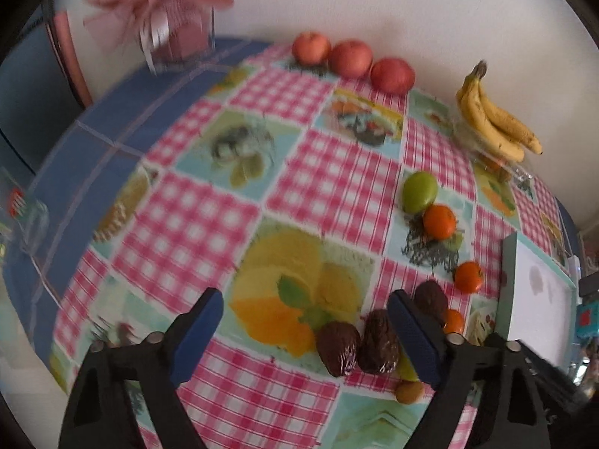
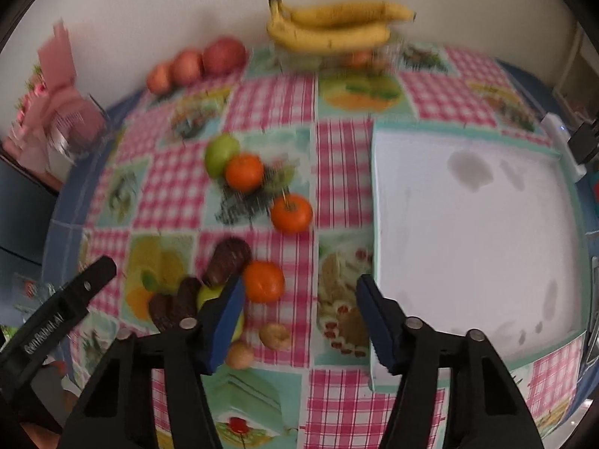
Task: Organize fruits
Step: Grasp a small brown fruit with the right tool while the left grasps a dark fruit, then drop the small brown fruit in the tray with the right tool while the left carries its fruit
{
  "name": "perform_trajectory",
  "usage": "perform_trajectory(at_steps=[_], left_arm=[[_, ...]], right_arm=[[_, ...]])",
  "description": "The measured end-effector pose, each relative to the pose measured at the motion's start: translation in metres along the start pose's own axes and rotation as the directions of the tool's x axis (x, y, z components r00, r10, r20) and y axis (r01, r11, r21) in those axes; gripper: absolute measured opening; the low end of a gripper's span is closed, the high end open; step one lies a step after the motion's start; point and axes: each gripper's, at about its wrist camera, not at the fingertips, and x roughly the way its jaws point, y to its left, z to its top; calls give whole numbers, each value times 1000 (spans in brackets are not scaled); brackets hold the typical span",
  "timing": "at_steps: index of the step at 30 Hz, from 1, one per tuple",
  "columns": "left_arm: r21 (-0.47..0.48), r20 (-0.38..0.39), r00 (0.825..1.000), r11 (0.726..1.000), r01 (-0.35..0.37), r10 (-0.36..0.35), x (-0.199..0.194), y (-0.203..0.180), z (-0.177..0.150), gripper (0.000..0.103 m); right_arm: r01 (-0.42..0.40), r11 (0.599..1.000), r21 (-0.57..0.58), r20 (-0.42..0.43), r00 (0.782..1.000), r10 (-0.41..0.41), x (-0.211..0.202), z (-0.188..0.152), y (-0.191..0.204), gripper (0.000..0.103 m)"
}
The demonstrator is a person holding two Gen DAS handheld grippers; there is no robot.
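Both grippers hover with fingers spread wide and empty: the left gripper above the dark fruits, the right gripper beside a tangerine. Likely a first pick; the white tray on the worktop holds nothing.

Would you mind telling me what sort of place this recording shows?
Probably a home dining or kitchen table: a fruit-print checked tablecloth against a plain wall, loose fruit such as bananas, and a white tray.
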Motion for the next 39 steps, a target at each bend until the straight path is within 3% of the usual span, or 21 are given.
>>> perform_trajectory(at_steps=[7, 21, 26, 39], left_arm=[[-65, -98, 993, 996, 59, -65, 21, 5, -12, 66], [-64, -147, 984, 993, 95, -103, 30, -1, -20, 51], [-49, -159, 979, 992, 118, -125, 32, -8, -22, 40], [-42, -163, 981, 994, 99, -105, 36, -10, -24, 35]], right_arm=[[-14, 1000, -7, -96, 995, 13, 25, -14, 3, 49], [-17, 998, -62, -146, 989, 8, 38, -30, 15, 39], [-41, 998, -55, -149, 988, 33, 40, -32, 16, 32], [-73, 996, -48, -168, 984, 64, 47, -33, 16, 28]])
